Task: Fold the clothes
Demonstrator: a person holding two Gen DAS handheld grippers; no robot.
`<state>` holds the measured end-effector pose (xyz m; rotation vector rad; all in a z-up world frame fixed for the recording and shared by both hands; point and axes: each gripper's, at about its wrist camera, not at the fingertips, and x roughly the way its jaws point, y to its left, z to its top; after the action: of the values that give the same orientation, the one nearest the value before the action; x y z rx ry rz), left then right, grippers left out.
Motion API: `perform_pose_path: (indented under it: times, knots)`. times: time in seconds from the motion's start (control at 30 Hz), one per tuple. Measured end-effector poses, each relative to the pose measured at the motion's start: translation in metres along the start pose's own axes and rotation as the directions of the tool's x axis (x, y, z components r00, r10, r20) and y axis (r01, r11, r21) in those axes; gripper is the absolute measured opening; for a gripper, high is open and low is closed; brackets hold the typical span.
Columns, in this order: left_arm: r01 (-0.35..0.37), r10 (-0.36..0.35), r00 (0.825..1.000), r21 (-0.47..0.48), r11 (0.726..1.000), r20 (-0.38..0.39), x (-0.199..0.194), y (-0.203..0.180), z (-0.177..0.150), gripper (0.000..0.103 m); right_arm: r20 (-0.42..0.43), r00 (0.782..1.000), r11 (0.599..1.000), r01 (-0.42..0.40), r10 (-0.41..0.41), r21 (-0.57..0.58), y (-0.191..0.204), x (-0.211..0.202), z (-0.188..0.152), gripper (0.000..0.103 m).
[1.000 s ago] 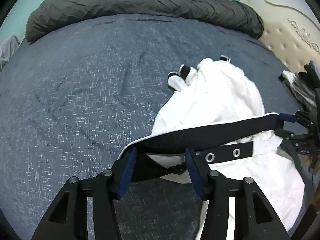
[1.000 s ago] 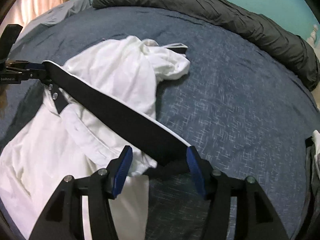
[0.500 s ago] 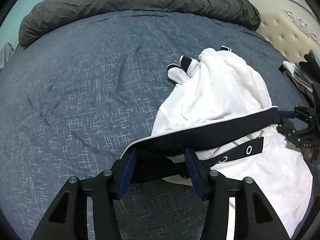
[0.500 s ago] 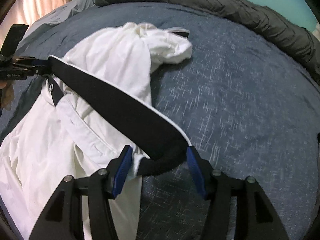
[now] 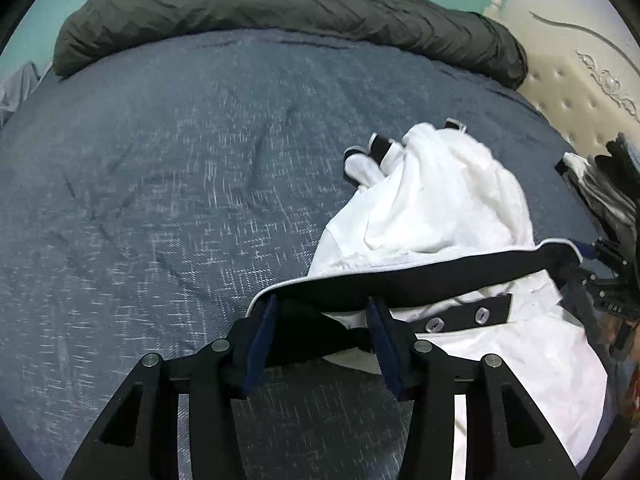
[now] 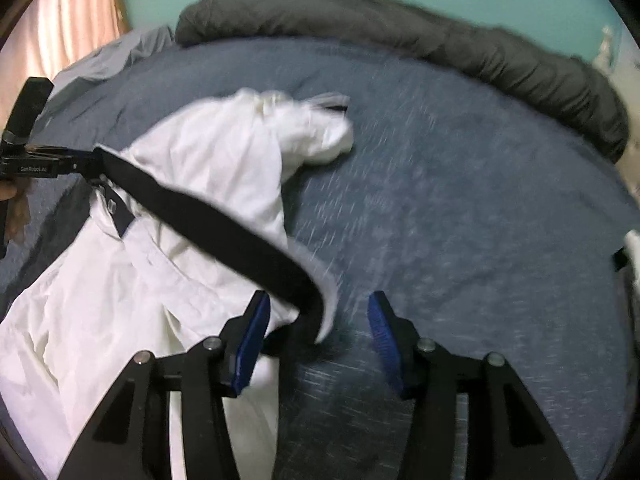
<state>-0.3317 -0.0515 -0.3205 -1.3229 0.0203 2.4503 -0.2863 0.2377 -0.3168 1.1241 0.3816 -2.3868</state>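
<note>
A white garment (image 5: pixel 448 204) with a wide black band (image 5: pixel 420 280) lies crumpled on the blue bedspread (image 5: pixel 180 200). In the left wrist view my left gripper (image 5: pixel 322 340) is shut on one end of the black band. The band stretches right to my right gripper (image 5: pixel 600 264). In the right wrist view the garment (image 6: pixel 208 168) lies left, and the band (image 6: pixel 224 224) runs from the left gripper (image 6: pixel 76 166) down toward my right gripper (image 6: pixel 320 334). Its jaws stand apart and the band's end hangs loose between them.
A rolled dark grey duvet (image 5: pixel 280 4) lies along the far edge of the bed. A cream tufted headboard (image 5: pixel 580 92) and dark clothes (image 5: pixel 612 184) are at the right in the left wrist view. A curtain (image 6: pixel 72 20) and grey sheet (image 6: pixel 108 60) are at the left.
My right gripper's jaws have opened and let go of the band's end, which now droops. Both grippers have shifted over the bed; the left still holds its end.
</note>
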Motion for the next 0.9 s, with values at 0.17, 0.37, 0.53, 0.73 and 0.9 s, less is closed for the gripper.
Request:
perform_pose_path:
  times: [0.17,0.37,0.53,0.73,0.9]
  knots:
    - [-0.026,0.024,0.999,0.058,0.998,0.04,-0.014,-0.009,-0.002,0.05,0.075,0.997,0.995,0.004,0.004,-0.096,0.009,-0.016,0.006,0.052]
    - [0.006,-0.007,1.0,0.1,0.995,0.015,-0.011,-0.021,-0.005,0.05,0.072,0.991,0.98,-0.101,0.114,-0.17,0.035,-0.012,0.007,0.052]
    - [-0.02,0.02,1.0,0.105,0.994,0.002,0.004,-0.021,-0.004,0.05,0.021,0.996,0.983,-0.081,0.086,-0.163,0.034,0.013,0.011,0.052]
    - [-0.042,0.044,0.999,0.123,0.992,-0.011,0.02,-0.015,0.003,0.05,-0.039,0.999,0.989,-0.027,0.022,-0.143,0.025,0.033,0.016,0.052]
    - [-0.039,0.044,0.999,0.168,0.985,-0.027,0.03,-0.018,0.006,0.05,-0.076,0.997,0.991,-0.029,0.019,-0.134,0.017,0.048,0.016,0.052]
